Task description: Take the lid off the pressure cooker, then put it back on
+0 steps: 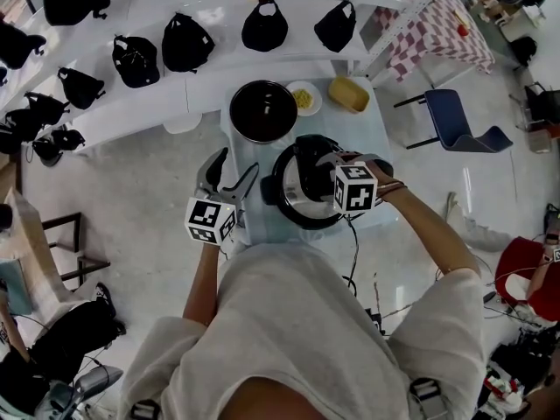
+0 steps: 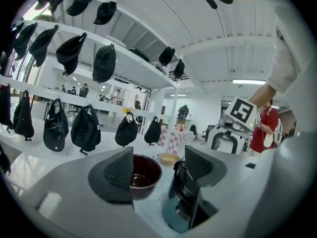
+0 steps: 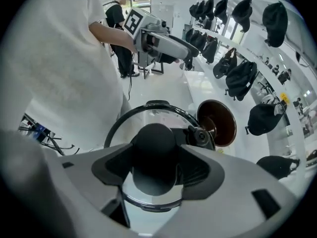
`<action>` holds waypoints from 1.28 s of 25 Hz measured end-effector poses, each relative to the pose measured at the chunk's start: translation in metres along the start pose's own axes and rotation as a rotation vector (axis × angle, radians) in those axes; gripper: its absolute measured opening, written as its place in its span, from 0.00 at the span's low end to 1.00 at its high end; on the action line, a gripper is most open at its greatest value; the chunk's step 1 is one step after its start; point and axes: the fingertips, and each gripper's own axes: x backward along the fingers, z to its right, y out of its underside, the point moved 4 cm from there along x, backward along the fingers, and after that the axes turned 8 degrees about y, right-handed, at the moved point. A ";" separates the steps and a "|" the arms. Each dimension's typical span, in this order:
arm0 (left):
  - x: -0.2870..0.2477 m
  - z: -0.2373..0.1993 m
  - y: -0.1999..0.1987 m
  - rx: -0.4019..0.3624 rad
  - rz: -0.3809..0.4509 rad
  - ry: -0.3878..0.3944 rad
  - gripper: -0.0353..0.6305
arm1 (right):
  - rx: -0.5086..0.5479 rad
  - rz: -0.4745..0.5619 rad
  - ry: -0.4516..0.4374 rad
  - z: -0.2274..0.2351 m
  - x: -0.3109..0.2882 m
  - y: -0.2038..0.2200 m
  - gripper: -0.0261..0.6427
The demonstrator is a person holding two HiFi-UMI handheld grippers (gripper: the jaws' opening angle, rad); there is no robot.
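Observation:
The pressure cooker [image 1: 302, 201], black and steel, stands on a small pale blue table [image 1: 367, 129]. Its glass lid [image 3: 148, 110] has a black rim and a round black knob [image 3: 154, 148]. My right gripper [image 3: 156, 165] is shut on that knob from above, and it also shows over the cooker [image 1: 322, 160]. I cannot tell whether the lid rests on the pot or hangs just above it. My left gripper [image 1: 232, 175] is open and empty at the cooker's left side. In its own view the left gripper [image 2: 161, 167] frames the cooker [image 2: 184, 192].
A dark empty bowl [image 1: 262, 110], a white plate of yellow food [image 1: 304, 99] and a yellow bowl [image 1: 348, 94] stand behind the cooker. White shelves [image 1: 201, 68] with black bags and caps run along the back. A blue chair [image 1: 455, 121] stands to the right.

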 end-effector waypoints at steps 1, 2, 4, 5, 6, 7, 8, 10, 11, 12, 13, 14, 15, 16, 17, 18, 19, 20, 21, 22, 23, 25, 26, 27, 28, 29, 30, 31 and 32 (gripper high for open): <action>0.000 -0.001 0.000 0.000 0.001 -0.001 0.52 | -0.004 -0.007 -0.005 0.000 -0.002 0.000 0.47; 0.001 -0.001 0.000 0.001 0.002 -0.002 0.52 | -0.007 -0.015 -0.011 0.001 -0.003 0.000 0.47; 0.001 0.000 0.000 0.002 0.003 -0.001 0.52 | -0.012 -0.032 -0.024 0.000 -0.007 0.000 0.47; 0.001 0.000 0.000 0.002 0.002 0.000 0.52 | -0.013 -0.039 -0.032 0.000 -0.010 0.000 0.47; 0.001 0.001 0.000 0.001 0.002 0.002 0.52 | -0.014 -0.046 -0.044 -0.002 -0.013 0.000 0.47; 0.001 0.002 0.000 0.001 0.001 0.004 0.52 | -0.017 -0.052 -0.058 -0.002 -0.015 0.001 0.46; 0.001 0.002 0.000 0.000 0.001 0.006 0.52 | -0.023 -0.056 -0.072 -0.002 -0.016 0.001 0.46; 0.001 0.002 -0.001 -0.002 0.001 0.006 0.52 | -0.029 -0.065 -0.089 -0.001 -0.017 0.001 0.46; 0.001 0.001 -0.002 -0.002 0.001 0.005 0.52 | -0.026 -0.070 -0.093 -0.001 -0.016 0.001 0.46; 0.001 0.001 -0.002 -0.001 0.001 0.004 0.52 | -0.021 -0.076 -0.096 -0.001 -0.016 0.000 0.46; 0.001 0.001 -0.002 -0.001 0.001 0.004 0.52 | -0.019 -0.079 -0.098 -0.001 -0.016 0.000 0.45; 0.001 0.001 -0.003 0.000 0.002 0.003 0.52 | -0.021 -0.081 -0.098 -0.002 -0.016 0.000 0.45; 0.001 0.001 -0.003 0.000 0.003 0.003 0.52 | -0.024 -0.081 -0.097 -0.002 -0.015 0.000 0.45; 0.001 0.001 -0.004 -0.001 0.003 0.003 0.52 | -0.028 -0.084 -0.095 -0.002 -0.015 -0.001 0.45; 0.000 0.002 -0.004 -0.002 0.004 0.004 0.52 | -0.031 -0.090 -0.095 -0.003 -0.016 -0.001 0.45; -0.001 0.002 -0.005 -0.003 0.005 0.004 0.52 | -0.032 -0.095 -0.095 -0.002 -0.016 -0.001 0.45; -0.002 0.002 -0.005 -0.004 0.006 0.005 0.52 | -0.033 -0.099 -0.095 -0.002 -0.016 -0.001 0.45; -0.003 0.002 -0.006 -0.006 0.007 0.006 0.52 | -0.035 -0.100 -0.095 -0.002 -0.016 -0.001 0.45; -0.004 0.002 -0.006 -0.008 0.007 0.007 0.52 | -0.037 -0.099 -0.094 -0.002 -0.017 -0.001 0.45; -0.004 0.003 -0.006 -0.009 0.007 0.008 0.52 | -0.040 -0.098 -0.092 -0.002 -0.017 -0.001 0.45; -0.005 0.003 -0.005 -0.011 0.006 0.009 0.52 | -0.042 -0.098 -0.091 -0.002 -0.017 -0.001 0.45; -0.006 0.003 -0.006 -0.013 0.003 0.009 0.52 | -0.043 -0.099 -0.089 -0.002 -0.017 -0.001 0.45; -0.006 0.003 -0.006 -0.015 0.002 0.009 0.52 | -0.046 -0.098 -0.088 -0.002 -0.017 -0.001 0.45; -0.006 0.003 -0.007 -0.017 0.002 0.009 0.52 | -0.053 -0.095 -0.084 -0.001 -0.018 -0.002 0.45; -0.006 0.002 -0.008 -0.020 0.001 0.010 0.52 | -0.063 -0.091 -0.080 -0.001 -0.018 -0.003 0.45; -0.006 0.002 -0.008 -0.023 0.001 0.010 0.52 | -0.072 -0.088 -0.075 0.000 -0.018 -0.003 0.45; -0.006 0.002 -0.009 -0.026 0.001 0.010 0.52 | -0.077 -0.089 -0.073 0.001 -0.018 -0.004 0.45; -0.005 0.002 -0.009 -0.029 0.001 0.009 0.52 | -0.082 -0.089 -0.071 0.001 -0.018 -0.004 0.45; -0.005 0.002 -0.010 -0.030 0.001 0.009 0.52 | -0.088 -0.088 -0.069 0.002 -0.018 -0.004 0.45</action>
